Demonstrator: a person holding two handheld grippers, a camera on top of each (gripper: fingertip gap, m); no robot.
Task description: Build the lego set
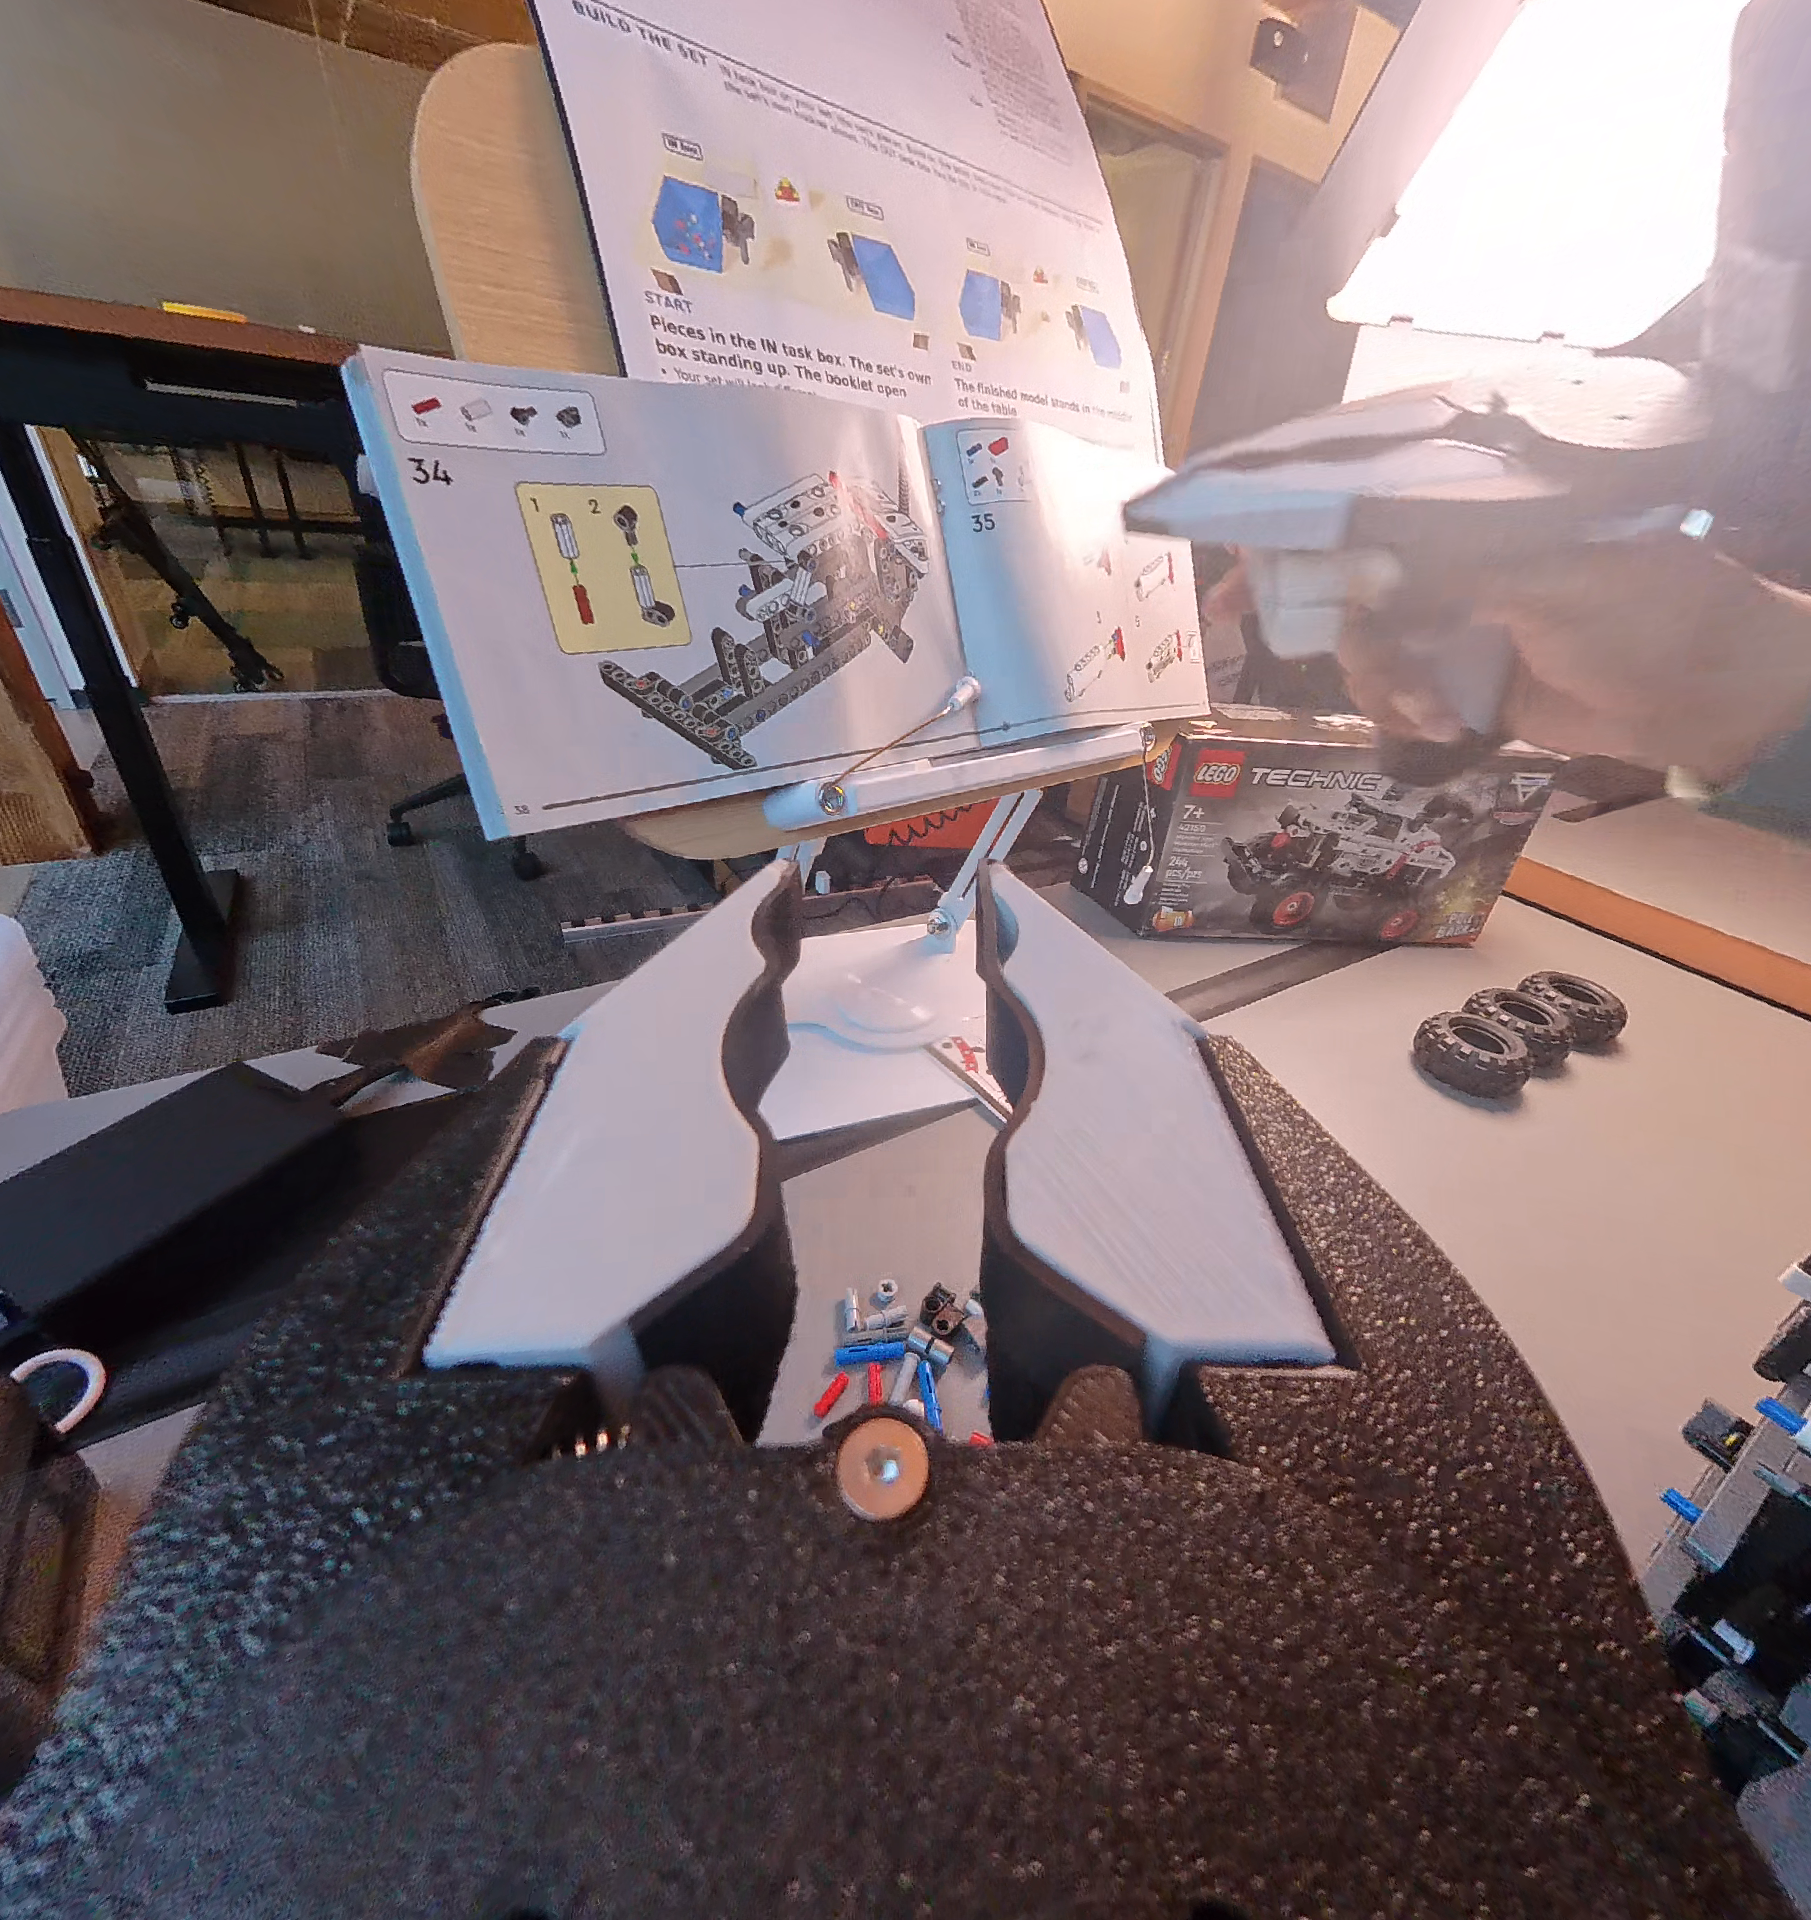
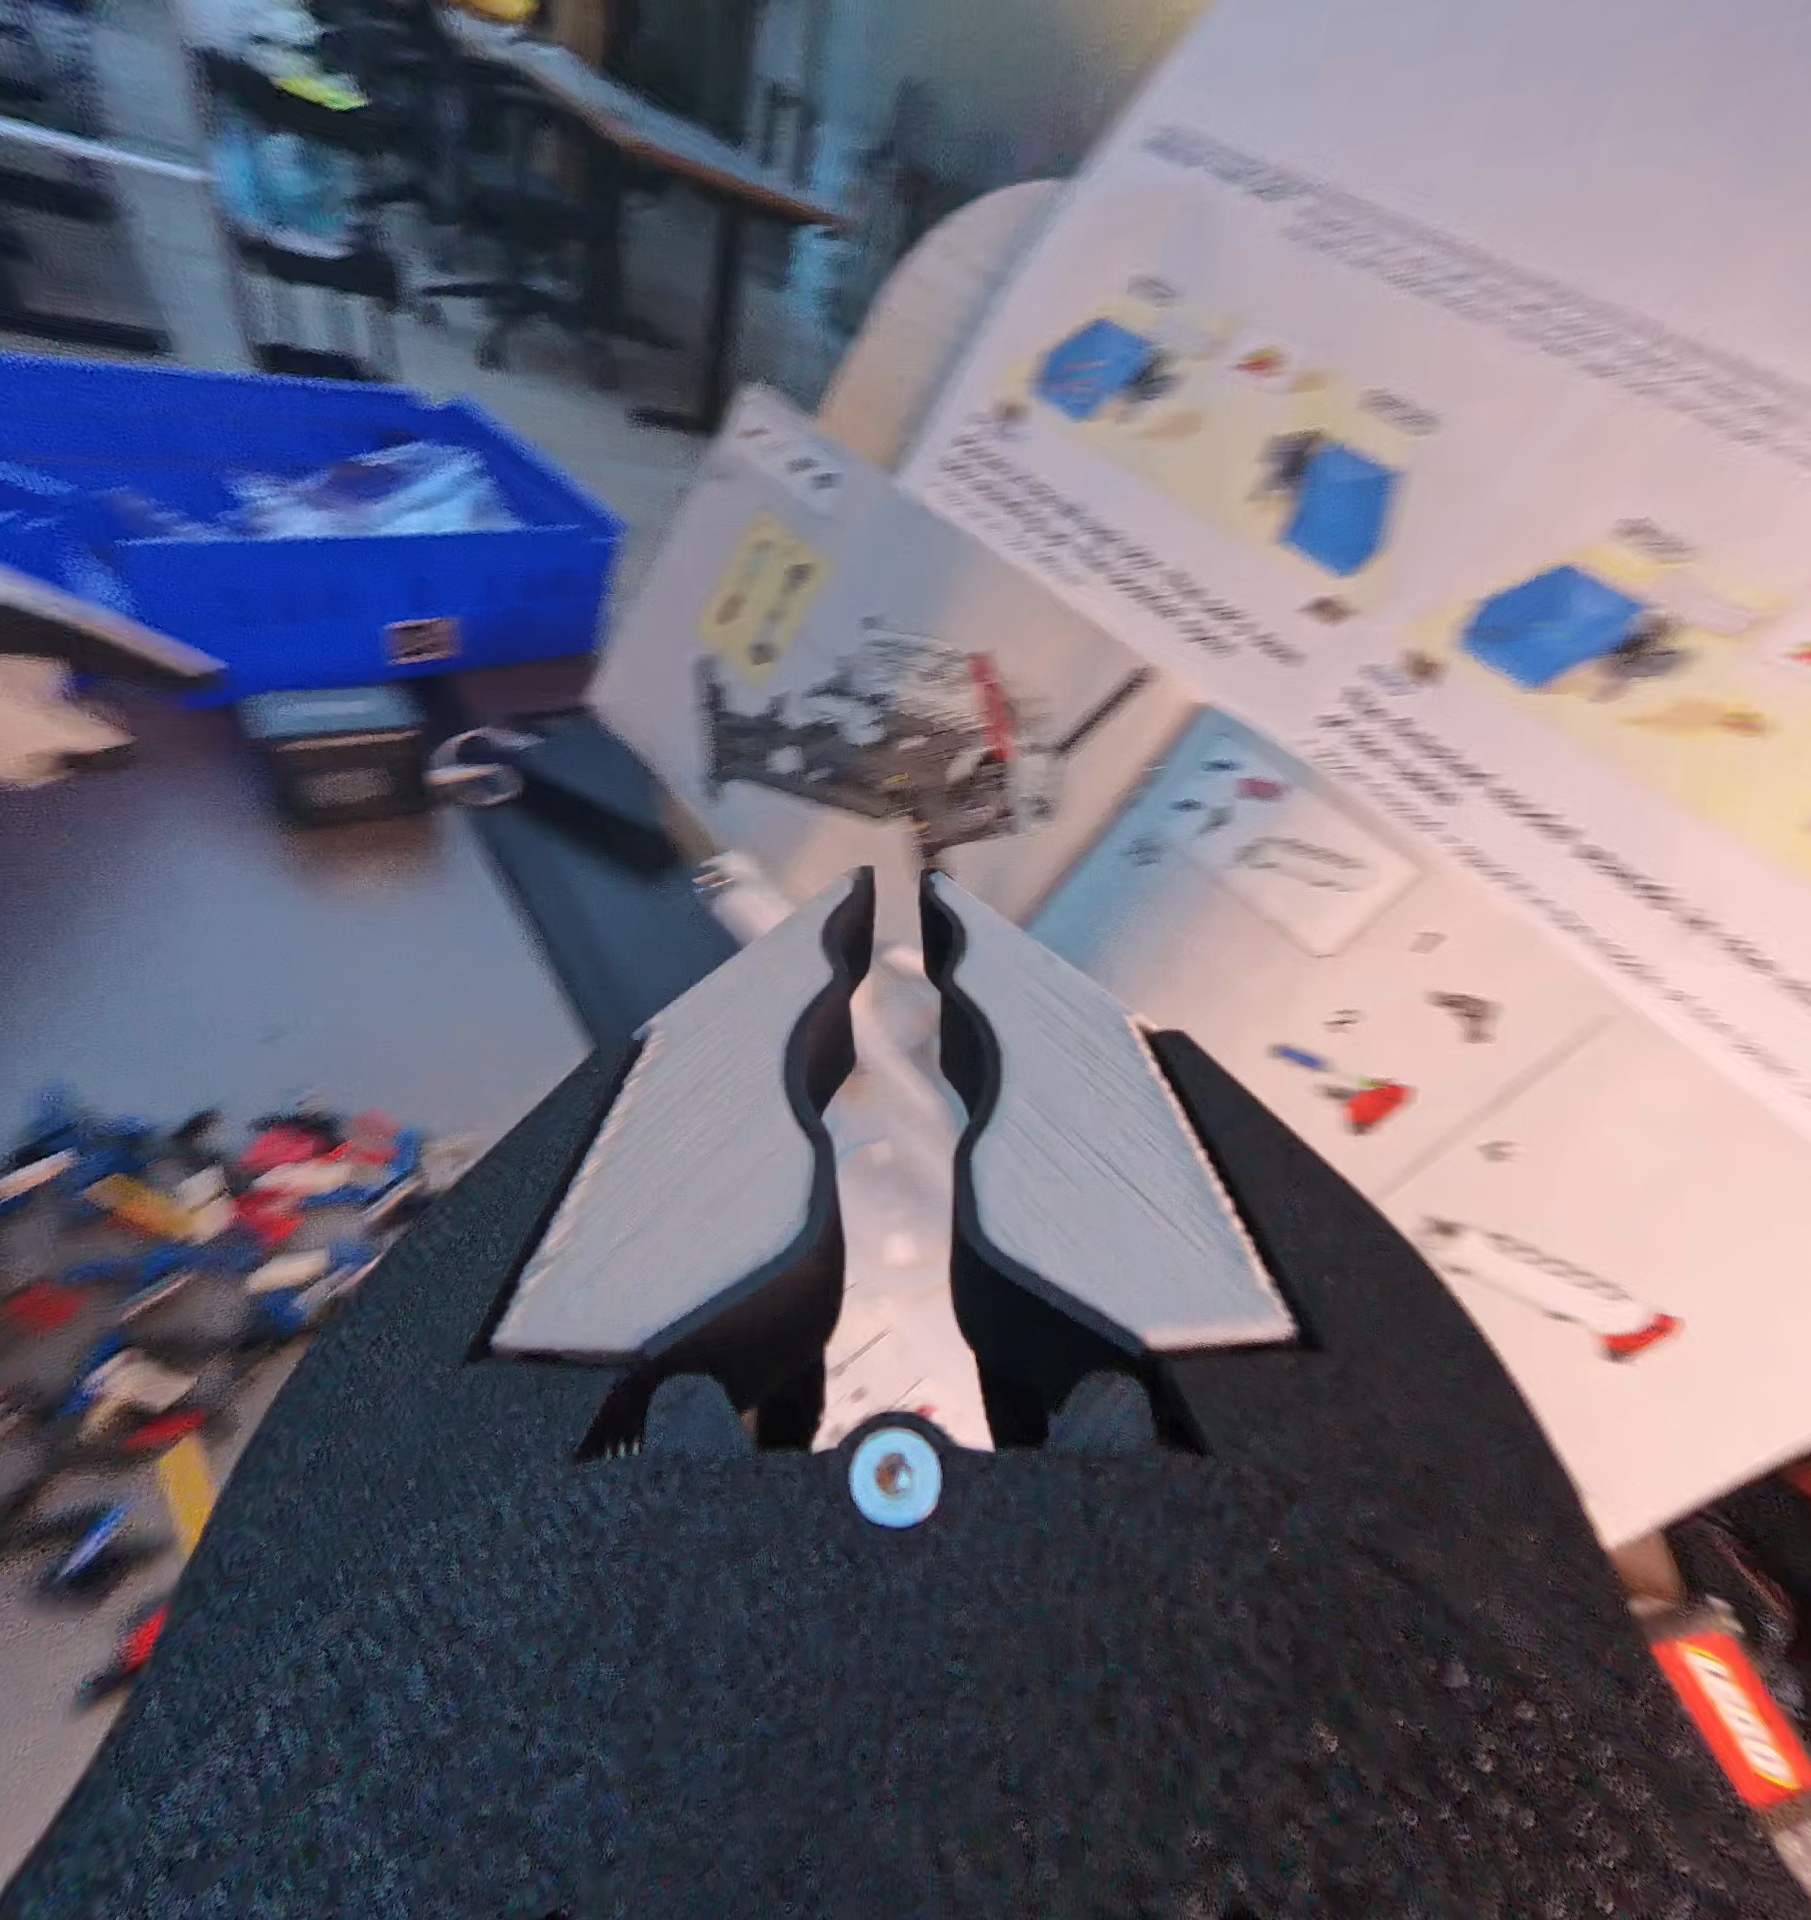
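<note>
Reaching w/ the right gripper [image 2: 897, 883] toward the booklet [image 1: 735, 592] on its stand, prob. to turn the page; jaws nearly closed, empty. Left gripper [image 1: 885, 883] hovers open over small pieces [image 1: 896, 1351]. Half-built model [image 1: 1774, 1507] sits at right; next: pinch the page edge gently.

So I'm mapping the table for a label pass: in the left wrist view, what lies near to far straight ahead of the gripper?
Small loose pieces → left gripper fingertips → white stand base → open booklet → instruction sheet.
</note>
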